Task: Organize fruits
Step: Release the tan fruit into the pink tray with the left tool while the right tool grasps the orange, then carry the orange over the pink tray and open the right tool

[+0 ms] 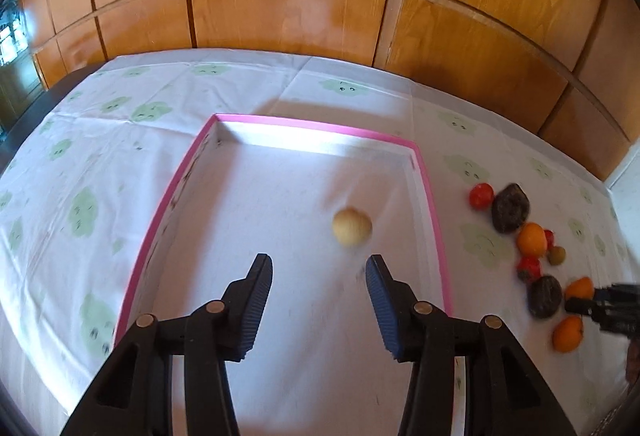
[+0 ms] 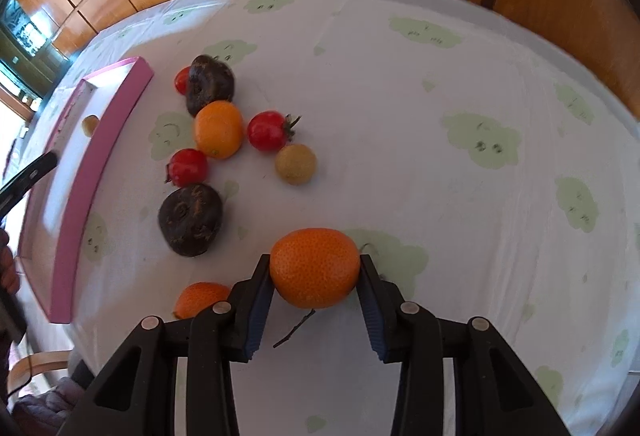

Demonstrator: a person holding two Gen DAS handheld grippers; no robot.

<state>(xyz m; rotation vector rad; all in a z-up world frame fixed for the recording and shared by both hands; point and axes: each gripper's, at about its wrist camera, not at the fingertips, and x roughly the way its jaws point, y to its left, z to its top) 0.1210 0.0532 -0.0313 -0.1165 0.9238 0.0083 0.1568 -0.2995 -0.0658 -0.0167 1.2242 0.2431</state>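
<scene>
Orange (image 2: 315, 267) gripped off-tray; pale round fruit (image 1: 352, 226) lies inside pink-rimmed tray (image 1: 434, 204).

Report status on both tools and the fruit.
Left tool open over pink tray, pale fruit inside. Right tool shut on orange. Nothing in the way.

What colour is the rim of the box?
Pink; the box rim shows best in the left wrist view.
</scene>
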